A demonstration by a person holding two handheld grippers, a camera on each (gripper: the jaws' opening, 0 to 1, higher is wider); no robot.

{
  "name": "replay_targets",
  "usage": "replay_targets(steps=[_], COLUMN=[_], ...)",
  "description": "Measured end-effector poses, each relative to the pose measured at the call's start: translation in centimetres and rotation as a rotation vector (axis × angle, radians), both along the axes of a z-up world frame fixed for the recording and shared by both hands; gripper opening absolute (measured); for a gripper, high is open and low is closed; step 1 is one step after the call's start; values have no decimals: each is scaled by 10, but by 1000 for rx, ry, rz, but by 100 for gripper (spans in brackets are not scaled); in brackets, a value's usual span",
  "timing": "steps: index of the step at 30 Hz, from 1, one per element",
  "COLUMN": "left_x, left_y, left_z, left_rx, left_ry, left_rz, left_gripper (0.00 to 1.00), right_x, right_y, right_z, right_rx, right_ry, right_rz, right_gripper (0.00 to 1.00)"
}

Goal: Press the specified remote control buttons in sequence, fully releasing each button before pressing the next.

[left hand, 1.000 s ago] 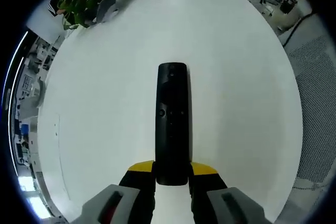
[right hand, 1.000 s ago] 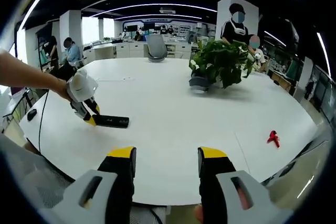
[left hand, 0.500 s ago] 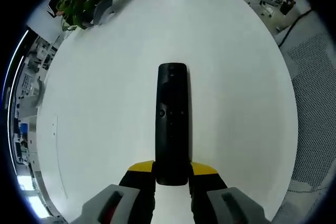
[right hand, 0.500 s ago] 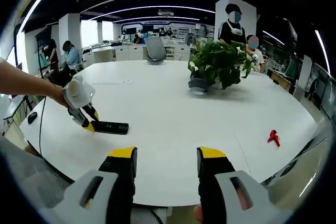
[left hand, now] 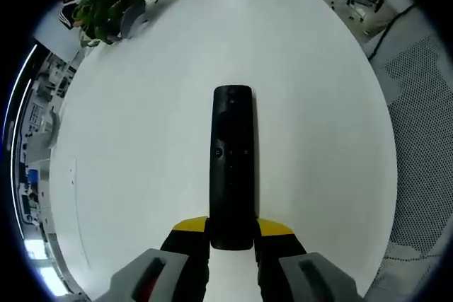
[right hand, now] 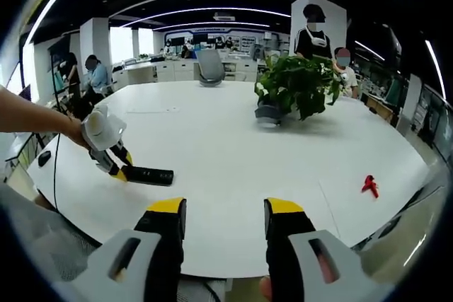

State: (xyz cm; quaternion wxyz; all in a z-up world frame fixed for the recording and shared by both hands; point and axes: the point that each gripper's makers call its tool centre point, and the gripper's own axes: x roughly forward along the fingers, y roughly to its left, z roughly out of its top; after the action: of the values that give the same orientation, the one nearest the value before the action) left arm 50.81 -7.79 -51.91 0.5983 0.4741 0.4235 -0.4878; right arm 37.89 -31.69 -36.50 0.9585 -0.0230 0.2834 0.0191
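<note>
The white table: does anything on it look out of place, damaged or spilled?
Nothing looks spilled or damaged. One small oddity: a little red object lies alone near the edge of the white table, far from the black remote that the left hand-held gripper holds. The potted plant stands upright.

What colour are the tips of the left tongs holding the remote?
Yellow, on the left tongs gripping the black remote; clearest in the left gripper view.

Near end of the remote control (left hand: 233, 167) hidden between the yellow-tipped jaws of the left gripper (left hand: 233, 235); button markings too small to read. Small red object (right hand: 369, 184) at right of the right gripper view, too small to identify.
</note>
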Motion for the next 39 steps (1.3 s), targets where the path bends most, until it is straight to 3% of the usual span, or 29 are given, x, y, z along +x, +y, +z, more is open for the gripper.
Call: replay_targets(steps=[16,34,39], left_x=[-12,-22,-26], left_y=[-2,-3,-2], left_z=[0,0,1], left_rx=[-19,-4,-30], left_ry=[15,-16,-15], left_rz=[9,0,25], left_gripper=[24,24,24], right_x=[-1,-1,-1], right_y=[2,4,3], right_z=[-2,-5,-5], right_rx=[-8,-14,-15], right_ry=[13,27,29], right_rz=[15,31,25], right_gripper=[43,40,39])
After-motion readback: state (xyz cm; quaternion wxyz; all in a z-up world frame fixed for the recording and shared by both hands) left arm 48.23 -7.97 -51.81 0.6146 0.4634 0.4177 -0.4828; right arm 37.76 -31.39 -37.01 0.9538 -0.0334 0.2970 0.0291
